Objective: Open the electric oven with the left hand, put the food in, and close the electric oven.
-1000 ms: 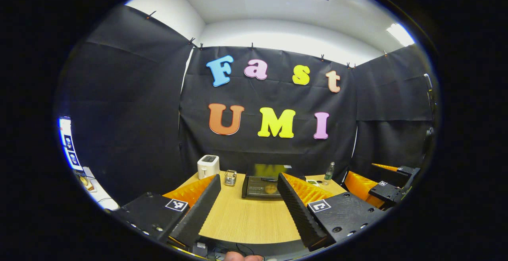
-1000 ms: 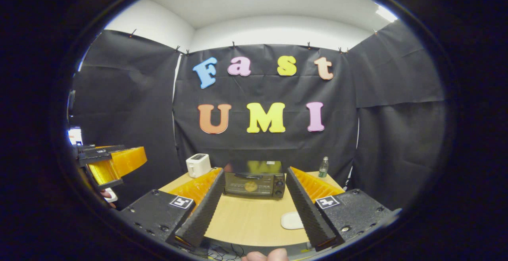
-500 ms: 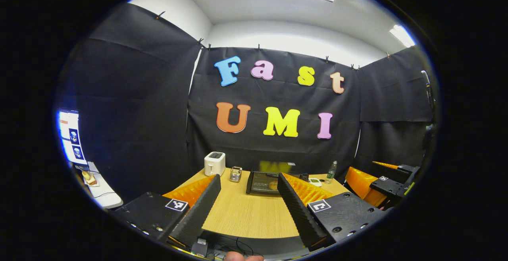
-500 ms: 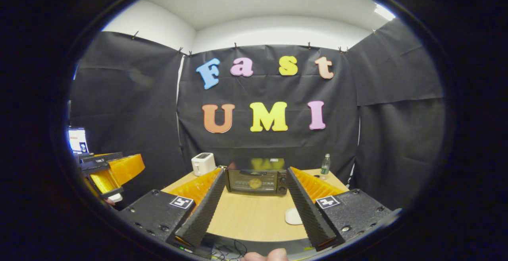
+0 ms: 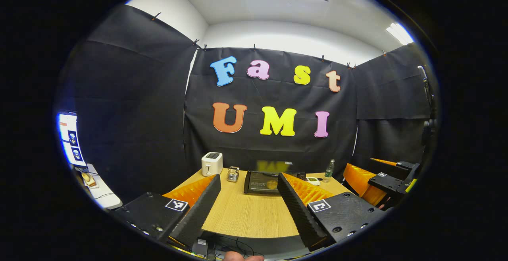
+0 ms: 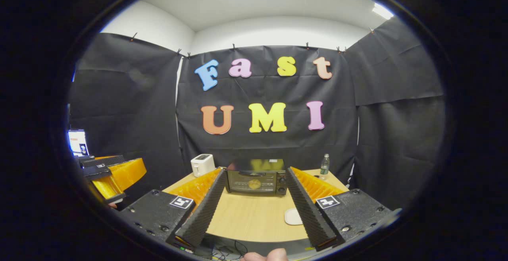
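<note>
The black electric oven (image 5: 264,181) stands at the back of the wooden table (image 5: 246,217), door shut, with a round golden piece of food (image 5: 271,184) showing behind its glass. My left gripper (image 5: 249,177) hangs open in front of the table, well short of the oven, with nothing between its fingers. In the right gripper view the oven (image 6: 256,181) and the food (image 6: 254,183) sit dead ahead. My right gripper (image 6: 254,170) is likewise open and holds nothing. Each gripper appears off to the side of the other: right gripper (image 5: 360,167), left gripper (image 6: 133,161).
A white toaster (image 5: 211,163) and a small glass jar (image 5: 233,174) stand left of the oven, a plastic bottle (image 5: 329,171) to its right. A white flat dish (image 6: 293,216) lies on the table's near right. A lit screen (image 5: 69,138) and a white side table (image 5: 99,189) are at far left.
Both grippers have drawn back from the table, so the oven looks smaller and farther off. The oven door stays shut and both grippers stay open.
</note>
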